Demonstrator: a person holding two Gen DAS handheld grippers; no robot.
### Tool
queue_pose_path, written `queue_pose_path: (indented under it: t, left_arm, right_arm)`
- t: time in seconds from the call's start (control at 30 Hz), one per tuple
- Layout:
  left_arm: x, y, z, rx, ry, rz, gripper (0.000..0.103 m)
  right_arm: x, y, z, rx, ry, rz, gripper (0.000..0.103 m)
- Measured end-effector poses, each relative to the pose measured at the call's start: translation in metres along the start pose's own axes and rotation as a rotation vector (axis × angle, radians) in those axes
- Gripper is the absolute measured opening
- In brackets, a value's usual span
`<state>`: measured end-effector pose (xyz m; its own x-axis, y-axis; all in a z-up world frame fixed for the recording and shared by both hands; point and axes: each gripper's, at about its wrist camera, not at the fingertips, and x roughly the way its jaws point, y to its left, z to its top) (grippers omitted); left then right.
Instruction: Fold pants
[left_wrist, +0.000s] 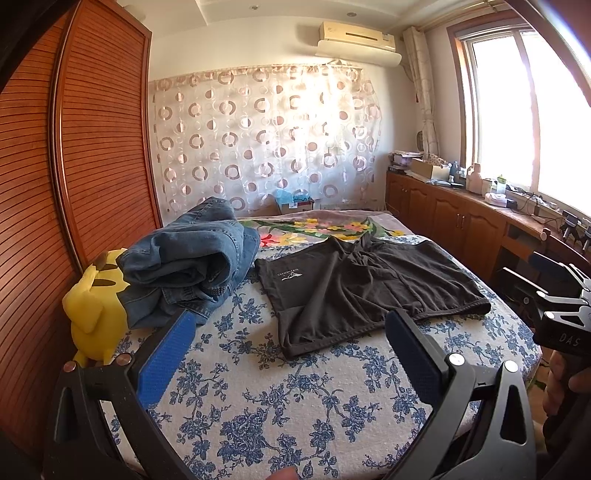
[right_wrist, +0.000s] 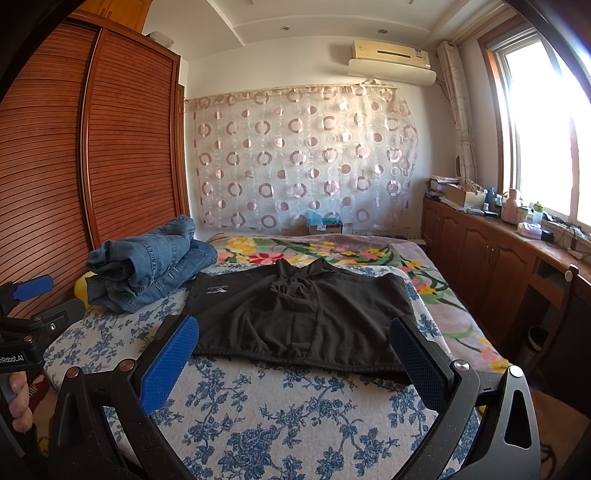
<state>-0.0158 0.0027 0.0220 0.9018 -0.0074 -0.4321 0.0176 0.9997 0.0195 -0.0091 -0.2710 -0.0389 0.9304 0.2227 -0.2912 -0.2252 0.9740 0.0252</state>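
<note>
A pair of black shorts (left_wrist: 369, 284) (right_wrist: 295, 306) with a small white logo lies spread flat on the blue-flowered bed cover (left_wrist: 277, 406) (right_wrist: 277, 413), waistband toward me. My left gripper (left_wrist: 291, 325) hovers open just short of the shorts' near left edge, with nothing between its blue pads. To its right, my right gripper (right_wrist: 294, 328) is also open and empty in front of the waistband. Each gripper appears at the edge of the other's view: the right gripper (left_wrist: 554, 295) and the left gripper (right_wrist: 29, 291), each held by a hand.
A heap of blue jeans (left_wrist: 192, 258) (right_wrist: 147, 258) sits left of the shorts beside a yellow plush toy (left_wrist: 96, 306). A wooden wardrobe (left_wrist: 92, 147) runs along the left. Low cabinets (left_wrist: 461, 218) with clutter line the right under the window.
</note>
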Motion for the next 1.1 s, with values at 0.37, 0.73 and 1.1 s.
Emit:
queue_pose_path:
  t: [0.37,0.73,1.1]
  left_arm:
    - [0.0,0.0,-0.002,0.0,-0.001,0.0,0.103]
    - [-0.001,0.002,0.002,0.003,-0.001,-0.001,0.103]
    - [0.037,0.013,-0.012,0.035,0.083,-0.063,0.103]
  right_arm:
    - [-0.001,0.001,0.0,0.001,0.002,0.0,0.103]
    - [0.001,-0.001,-0.003,0.007,0.009,0.005,0.103]
    - [0.009,-0.017,-0.008,-0.004,0.042,-0.006,0.103]
